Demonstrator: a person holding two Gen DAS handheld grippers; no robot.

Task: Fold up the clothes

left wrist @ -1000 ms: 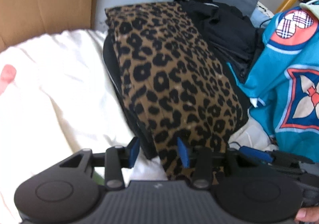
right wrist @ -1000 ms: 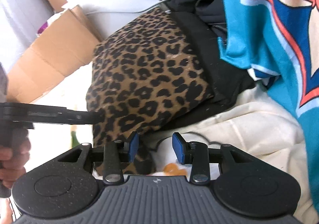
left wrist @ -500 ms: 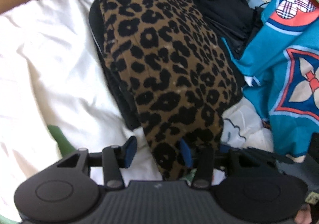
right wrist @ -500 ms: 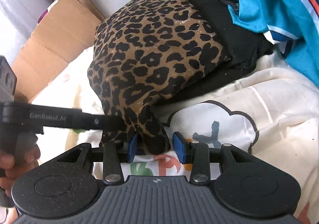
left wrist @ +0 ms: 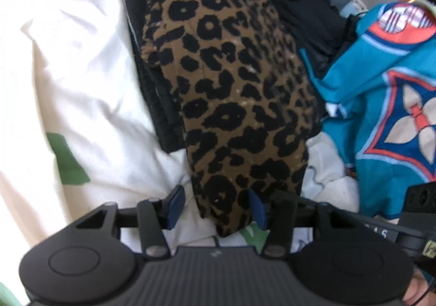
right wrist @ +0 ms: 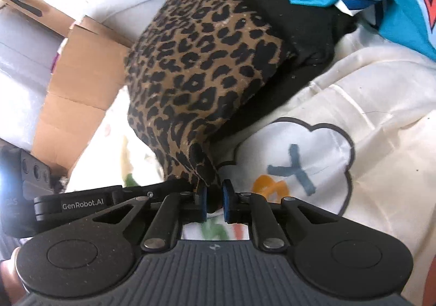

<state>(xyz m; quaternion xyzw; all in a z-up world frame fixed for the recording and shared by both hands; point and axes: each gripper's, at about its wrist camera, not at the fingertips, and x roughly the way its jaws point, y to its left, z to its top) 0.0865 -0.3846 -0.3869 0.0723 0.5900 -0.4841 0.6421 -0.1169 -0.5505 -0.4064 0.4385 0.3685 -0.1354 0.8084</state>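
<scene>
The leopard-print garment (left wrist: 231, 82) lies folded on a black garment (right wrist: 305, 33) on the printed white bedding (right wrist: 368, 93), its near end hanging between the spread fingers of the left gripper (left wrist: 215, 206), which clamp nothing, while the right gripper (right wrist: 213, 201) has its fingers nearly together on the lowest corner, seemingly pinching it. It looks soft, light and limp, so I judge it will sag and slide unless taken by the corners or a folded edge. Beyond the right-hand fingers, a teal patterned garment (left wrist: 387, 104) crowds in, and a cardboard box (right wrist: 79, 93) stands past the left-hand fingers.
</scene>
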